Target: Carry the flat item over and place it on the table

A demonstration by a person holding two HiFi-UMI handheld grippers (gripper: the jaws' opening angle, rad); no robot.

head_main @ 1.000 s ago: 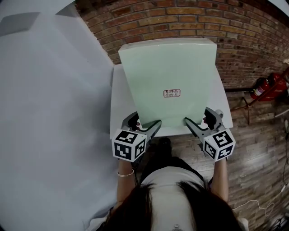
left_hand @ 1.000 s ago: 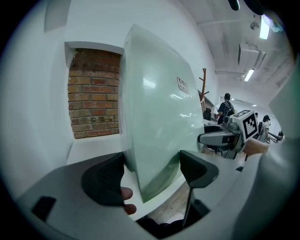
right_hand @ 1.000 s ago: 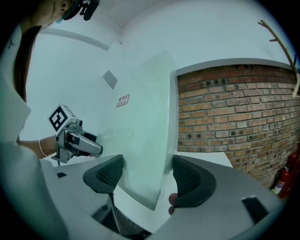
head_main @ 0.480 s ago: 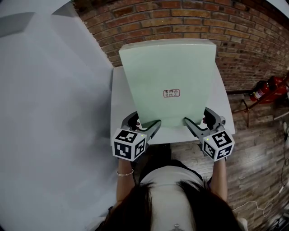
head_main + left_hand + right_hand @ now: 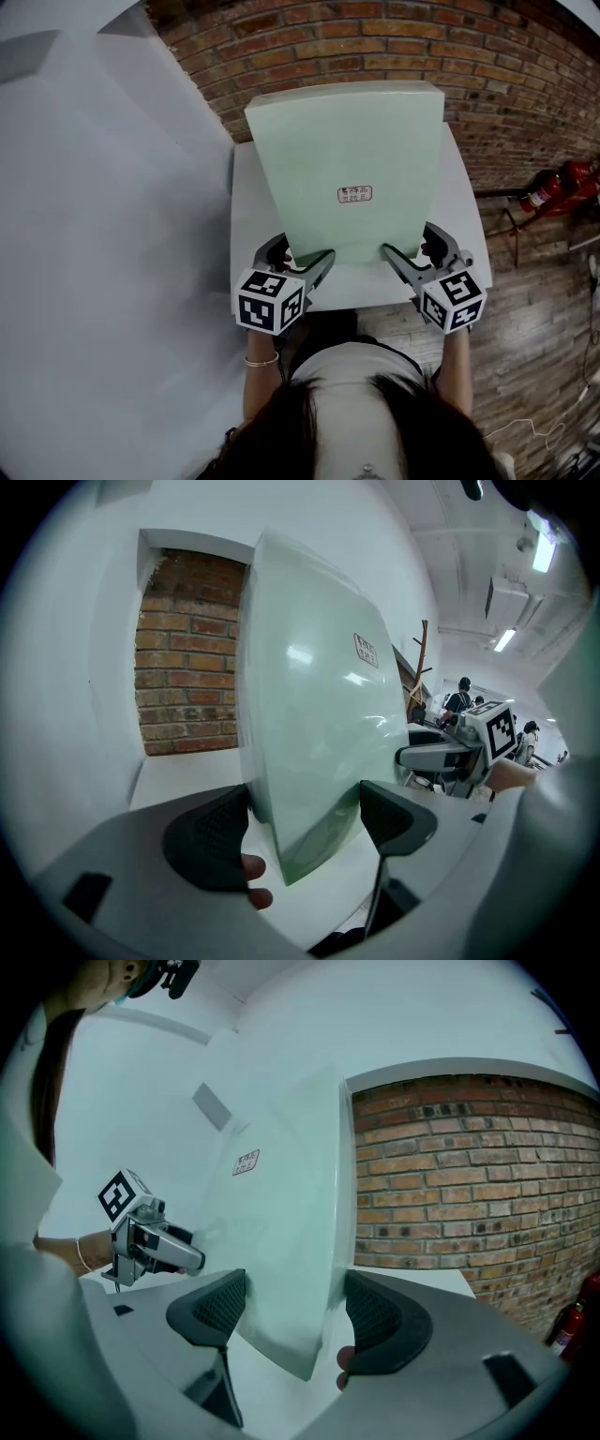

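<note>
A smooth white wall [image 5: 103, 234] fills the left side of the head view, and a red-brick wall [image 5: 375, 47] runs across the top. A dark wooden plank floor [image 5: 534, 309] shows at the right. A white rectangular table [image 5: 248, 216] stands against the brick, just beside the white wall.

Over the table is the pale green flat board [image 5: 347, 150], a thick rectangular slab with rounded near corners that covers most of the tabletop. It is tilted, with its far edge raised toward the brick wall and its near edge low in front of the person. Its lower corners hang clear of the tabletop in both gripper views; whether the far end rests on anything is hard to judge.

The left gripper [image 5: 305, 255] is clamped on the board's near left corner. In its own view the left gripper [image 5: 300, 822] has a dark ribbed pad against each face of the slab. The right gripper [image 5: 408, 248] grips the near right corner the same way. In its own view the right gripper [image 5: 292, 1314] presses both pads on the board [image 5: 281, 1241].

A red fire extinguisher [image 5: 558, 183] lies on the floor at the right. A small red-printed label [image 5: 355, 194] sits on the board's upper face.
</note>
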